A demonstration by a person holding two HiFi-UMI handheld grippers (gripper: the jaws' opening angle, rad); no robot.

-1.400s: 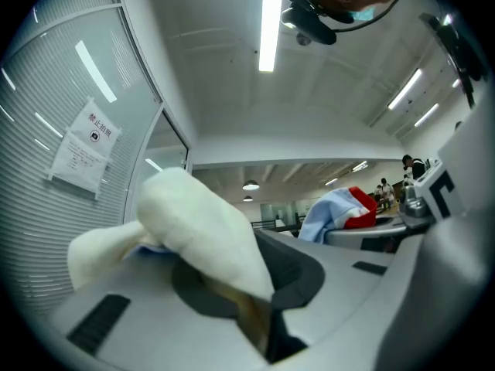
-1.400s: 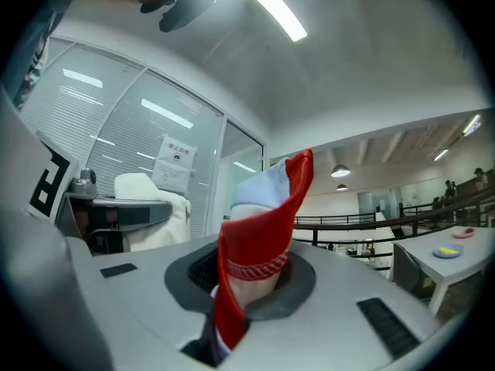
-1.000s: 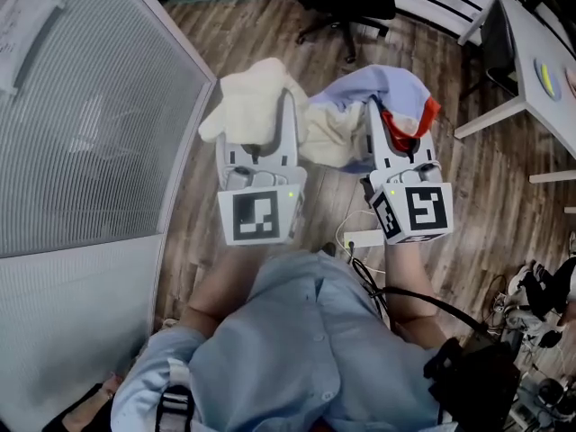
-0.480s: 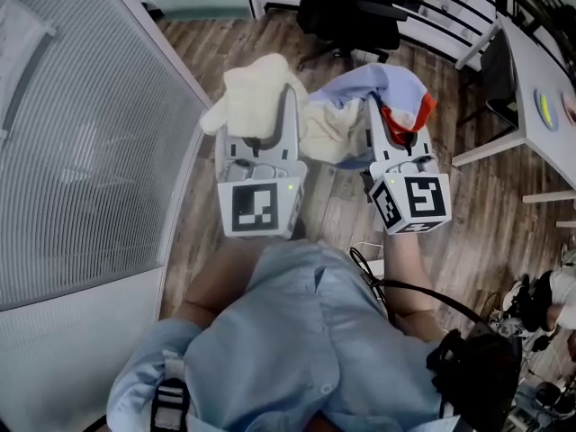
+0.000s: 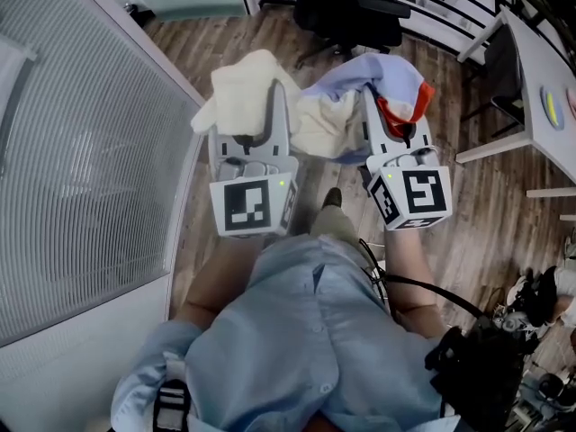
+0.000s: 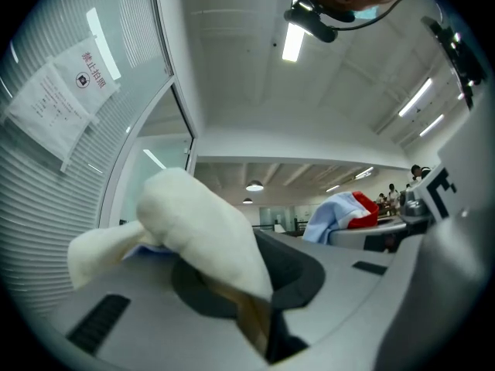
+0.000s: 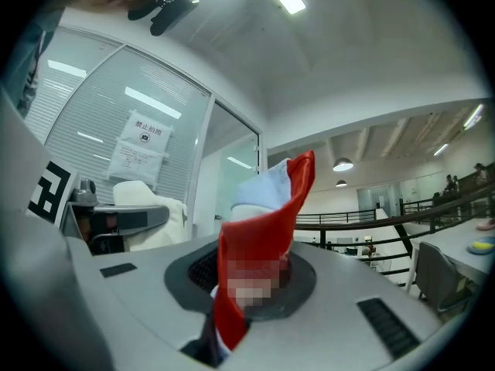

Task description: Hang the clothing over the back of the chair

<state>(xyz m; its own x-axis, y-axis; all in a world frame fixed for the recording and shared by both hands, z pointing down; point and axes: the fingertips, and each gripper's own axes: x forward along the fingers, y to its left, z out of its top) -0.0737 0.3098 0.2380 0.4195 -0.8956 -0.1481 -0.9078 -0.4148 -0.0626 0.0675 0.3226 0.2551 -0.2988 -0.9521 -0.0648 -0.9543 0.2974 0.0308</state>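
Left gripper (image 5: 254,124) and right gripper (image 5: 392,115) clamp tight on garment (image 5: 326,126), now carried nearer office chair (image 5: 353,9); draping comes next.

We wear a light blue buttoned shirt (image 5: 297,349). Our left gripper (image 5: 261,124) and right gripper (image 5: 394,120) are pale grey, each backed by a white cube (image 5: 252,207) with black square markers and a small green light (image 5: 282,184); a black cable (image 5: 409,283) trails below the right one

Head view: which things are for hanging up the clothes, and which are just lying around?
For the job: clothing, pinched by the left gripper and right gripper; probably the black office chair.

Just lying about: white desk, black cable, glass partition.
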